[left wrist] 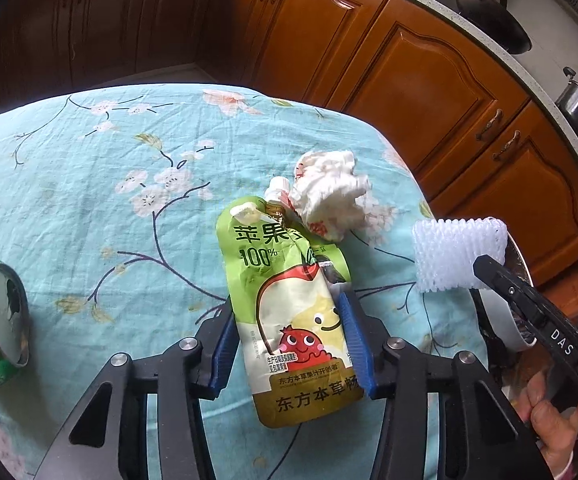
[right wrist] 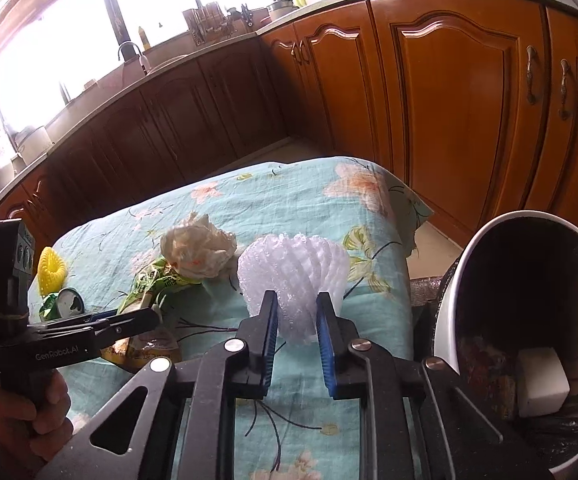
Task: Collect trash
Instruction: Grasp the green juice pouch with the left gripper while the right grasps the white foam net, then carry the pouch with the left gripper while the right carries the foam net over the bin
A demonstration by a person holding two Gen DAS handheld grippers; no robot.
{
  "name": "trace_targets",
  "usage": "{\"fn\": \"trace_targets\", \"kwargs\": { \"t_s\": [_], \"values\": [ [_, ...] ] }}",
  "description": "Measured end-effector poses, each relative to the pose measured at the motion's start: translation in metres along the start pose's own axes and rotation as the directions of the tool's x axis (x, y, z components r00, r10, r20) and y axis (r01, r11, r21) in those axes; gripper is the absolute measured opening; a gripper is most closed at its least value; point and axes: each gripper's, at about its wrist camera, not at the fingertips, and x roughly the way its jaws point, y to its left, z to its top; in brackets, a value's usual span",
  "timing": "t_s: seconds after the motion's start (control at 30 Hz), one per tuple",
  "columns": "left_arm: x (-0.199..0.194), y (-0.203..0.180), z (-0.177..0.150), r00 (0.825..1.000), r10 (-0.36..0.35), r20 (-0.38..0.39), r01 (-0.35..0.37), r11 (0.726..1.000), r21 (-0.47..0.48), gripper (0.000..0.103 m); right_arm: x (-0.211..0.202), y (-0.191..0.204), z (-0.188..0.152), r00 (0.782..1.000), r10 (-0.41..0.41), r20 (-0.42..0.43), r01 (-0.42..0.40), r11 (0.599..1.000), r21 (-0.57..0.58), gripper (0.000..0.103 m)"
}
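Creased green juice pouch [left wrist: 289, 304] in left claw [left wrist: 289, 320]; white foam net [right wrist: 293, 280] seemingly pinched in right claw [right wrist: 297, 320].

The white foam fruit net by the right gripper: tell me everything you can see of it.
The white foam fruit net is a soft, translucent mesh sleeve of ribbed foam. Its near end is squeezed narrow between the blue pads of the right gripper, while the far end flares out wide. It sits on the floral tablecloth near the table's right edge, beside the white bin. The crumpled paper wad lies just left of it; whether they touch is unclear.
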Motion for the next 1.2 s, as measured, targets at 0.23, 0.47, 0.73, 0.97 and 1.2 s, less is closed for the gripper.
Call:
{"fn": "trace_targets", "kwargs": {
  "t_s": [0.23, 0.47, 0.73, 0.97, 1.2],
  "values": [
    [-0.031, -0.001, -0.023, 0.999, -0.040, 0.031, 0.040, 0.999, 0.014, 0.036, -0.033, 0.004, -0.019, 0.998, 0.047, 0.032, -0.048, 0.998, 0.027, 0.018],
    [-0.063, -0.019, -0.046, 0.996, -0.076, 0.044, 0.073, 0.994, 0.076, 0.025, -0.063, 0.008, -0.039, 0.996, 0.076, 0.055, -0.078, 0.996, 0.041, 0.018],
    [-0.092, -0.040, -0.063, 0.992, -0.113, 0.064, 0.103, 0.985, 0.139, 0.024, -0.092, 0.006, -0.055, 0.993, 0.076, 0.088, -0.081, 0.995, 0.058, 0.018],
    [-0.103, -0.065, -0.068, 0.986, -0.148, 0.073, 0.131, 0.971, 0.198, 0.024, -0.118, -0.013, -0.060, 0.991, 0.038, 0.131, -0.051, 0.994, 0.098, 0.018],
    [-0.099, -0.096, -0.070, 0.983, -0.175, 0.061, 0.153, 0.954, 0.258, 0.024, -0.136, -0.042, -0.068, 0.988, -0.014, 0.155, -0.009, 0.989, 0.147, 0.018]
  ]
}}
